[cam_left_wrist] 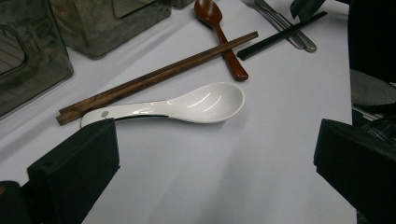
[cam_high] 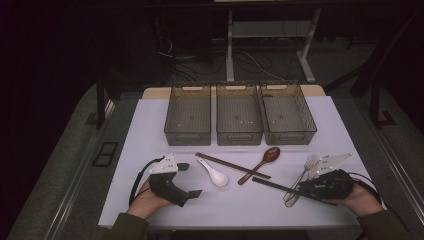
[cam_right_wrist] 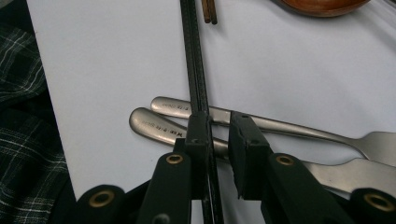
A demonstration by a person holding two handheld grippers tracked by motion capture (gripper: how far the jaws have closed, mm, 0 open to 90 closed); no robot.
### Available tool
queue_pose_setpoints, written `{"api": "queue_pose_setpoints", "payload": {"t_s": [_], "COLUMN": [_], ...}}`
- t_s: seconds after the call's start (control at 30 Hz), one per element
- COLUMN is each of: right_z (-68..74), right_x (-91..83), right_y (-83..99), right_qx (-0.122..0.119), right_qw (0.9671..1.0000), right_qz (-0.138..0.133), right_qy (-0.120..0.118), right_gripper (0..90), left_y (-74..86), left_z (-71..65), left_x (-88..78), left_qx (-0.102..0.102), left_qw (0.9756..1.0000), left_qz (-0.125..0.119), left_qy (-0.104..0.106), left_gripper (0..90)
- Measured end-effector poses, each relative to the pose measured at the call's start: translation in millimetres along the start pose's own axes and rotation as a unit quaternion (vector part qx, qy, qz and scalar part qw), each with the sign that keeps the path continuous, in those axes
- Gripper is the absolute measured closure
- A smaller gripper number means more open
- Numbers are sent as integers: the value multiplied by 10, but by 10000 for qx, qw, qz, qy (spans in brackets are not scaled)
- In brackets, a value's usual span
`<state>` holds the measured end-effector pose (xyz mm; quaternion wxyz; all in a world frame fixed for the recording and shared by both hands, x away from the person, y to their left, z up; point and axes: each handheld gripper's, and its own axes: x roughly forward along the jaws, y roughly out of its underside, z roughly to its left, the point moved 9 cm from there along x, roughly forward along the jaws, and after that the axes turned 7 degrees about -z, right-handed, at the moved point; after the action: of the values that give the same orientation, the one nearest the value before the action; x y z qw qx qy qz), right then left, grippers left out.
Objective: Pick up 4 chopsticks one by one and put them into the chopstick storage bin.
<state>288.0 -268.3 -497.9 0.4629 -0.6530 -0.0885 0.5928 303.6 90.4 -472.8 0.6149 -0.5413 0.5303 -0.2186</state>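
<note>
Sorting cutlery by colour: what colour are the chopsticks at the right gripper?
Black chopsticks, clearest in the right gripper view.

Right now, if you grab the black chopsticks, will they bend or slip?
Probably no bending: the black chopsticks look straight and stiff. They are two thin sticks, so one may slip from the right gripper. They lie across the metal cutlery, so lifting might nudge it.

Dark room, grey floor (cam_high: 60,165), white-legged desk frame (cam_high: 230,45) behind, tangled cables (cam_high: 250,62) beneath, dim light
</note>
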Motion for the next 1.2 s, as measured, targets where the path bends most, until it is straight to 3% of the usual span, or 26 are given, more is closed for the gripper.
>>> {"api": "queue_pose_setpoints", "payload": {"t_s": [0.67,1.2], "right_z": [-37,-30], "right_x": [86,194], "right_y": [-9,-33], "right_qx": [-29,-155], "right_qw": [10000,9995], "right_qz": [87,249], "right_qy": [-8,-152], "right_gripper": [779,801], "left_y": [-1,-1], "left_z": [1,1], "left_x": [0,0], "left_qx": [-10,6], "left_qw": [10000,10000], "left_qz": [-8,-5], "left_qy": [-12,-7], "left_gripper": [0,0]}}
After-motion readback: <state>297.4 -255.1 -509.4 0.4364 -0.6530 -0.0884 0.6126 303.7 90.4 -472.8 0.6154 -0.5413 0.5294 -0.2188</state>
